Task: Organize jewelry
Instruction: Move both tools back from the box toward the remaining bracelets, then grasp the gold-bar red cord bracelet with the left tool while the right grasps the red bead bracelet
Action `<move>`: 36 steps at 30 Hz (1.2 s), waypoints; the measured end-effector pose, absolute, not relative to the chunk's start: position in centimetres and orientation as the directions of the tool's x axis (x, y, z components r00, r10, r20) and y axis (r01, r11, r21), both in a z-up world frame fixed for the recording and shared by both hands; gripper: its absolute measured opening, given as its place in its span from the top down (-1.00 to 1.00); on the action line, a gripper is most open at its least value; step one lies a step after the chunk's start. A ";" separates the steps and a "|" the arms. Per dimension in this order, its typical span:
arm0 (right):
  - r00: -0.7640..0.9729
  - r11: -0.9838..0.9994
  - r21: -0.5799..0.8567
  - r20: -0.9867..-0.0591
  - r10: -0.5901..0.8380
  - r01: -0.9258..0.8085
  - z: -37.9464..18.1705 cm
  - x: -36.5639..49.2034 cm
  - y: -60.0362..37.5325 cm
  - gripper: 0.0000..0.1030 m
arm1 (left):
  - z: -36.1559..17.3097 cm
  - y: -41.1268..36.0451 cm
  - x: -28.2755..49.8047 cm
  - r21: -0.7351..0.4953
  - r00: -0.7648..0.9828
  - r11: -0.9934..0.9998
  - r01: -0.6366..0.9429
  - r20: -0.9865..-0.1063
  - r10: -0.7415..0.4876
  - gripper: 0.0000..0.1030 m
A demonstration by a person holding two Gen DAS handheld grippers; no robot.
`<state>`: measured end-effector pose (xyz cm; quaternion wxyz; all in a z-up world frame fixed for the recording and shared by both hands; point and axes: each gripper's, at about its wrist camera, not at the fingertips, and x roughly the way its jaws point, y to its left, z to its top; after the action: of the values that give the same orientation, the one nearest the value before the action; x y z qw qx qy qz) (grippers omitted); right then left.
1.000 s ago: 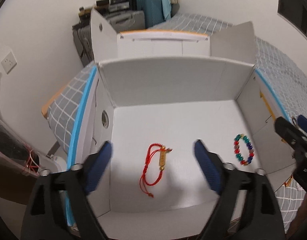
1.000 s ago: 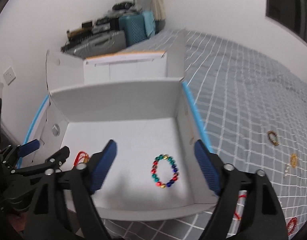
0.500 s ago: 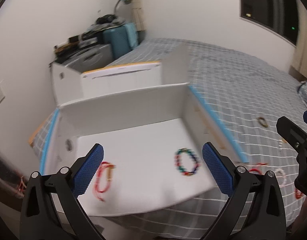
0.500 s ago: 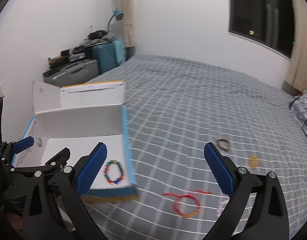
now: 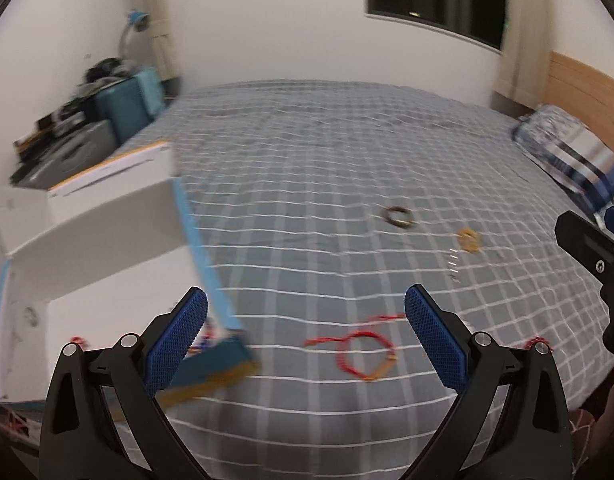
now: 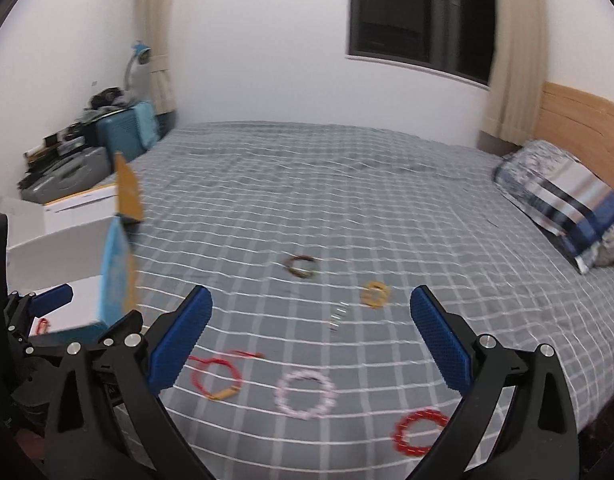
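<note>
- Both tongs stand wide with nothing between their blue pads: the left gripper (image 5: 306,312) hangs over the grey checked bedspread (image 5: 347,184), and the right gripper (image 6: 311,312) hangs over it just beside the left, a little nearer the pillow (image 6: 563,196). The jaws of both have just been opening to their widest.
- The white cardboard box (image 5: 107,240) sits at the left edge of the bed, and one red cord piece (image 6: 43,324) can be made out in it from the right wrist view (the rest of its floor is hidden or blurred).
- Loose jewelry lies on the bedspread. Near: a red cord bracelet (image 5: 365,354) with a small gold bar, lying between the left gripper's pads and below them; a pale pink bead bracelet (image 6: 305,394); a red bead bracelet (image 6: 421,432) at the near right, partly behind the right gripper's finger. Farther off: a dark brown bracelet (image 6: 301,266), a yellow ring-shaped piece (image 6: 375,294) and a small silvery piece (image 6: 339,318) too blurred to name.
- Handling, as I judge it: all of these are very light. The cord bracelet is limp and will droop and swing from one pinch, so take it at the stiff gold bar or where the cords bunch at the knot.
- The bead loops look smooth and may roll or slip; pinch across one side of the ring, pressing slightly into the soft cover so a pad gets under the beads.
- The bedding gives and may be pinched along with the piece (worth a clean lift).
</note>
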<state>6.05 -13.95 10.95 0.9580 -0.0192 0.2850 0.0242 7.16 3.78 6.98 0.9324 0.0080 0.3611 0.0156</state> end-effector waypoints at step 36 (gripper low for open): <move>0.552 0.987 0.030 -0.831 -0.064 0.160 -8.4 9.2 -26.7 -0.85 | -8.4 -1.7 11.1 0.012 0.568 0.998 0.065 -0.823 -0.028 -0.87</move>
<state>9.16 -26.72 -8.41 0.8795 0.0511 0.4689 -0.0635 11.13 -1.65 -8.37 0.8851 0.0204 0.4641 -0.0262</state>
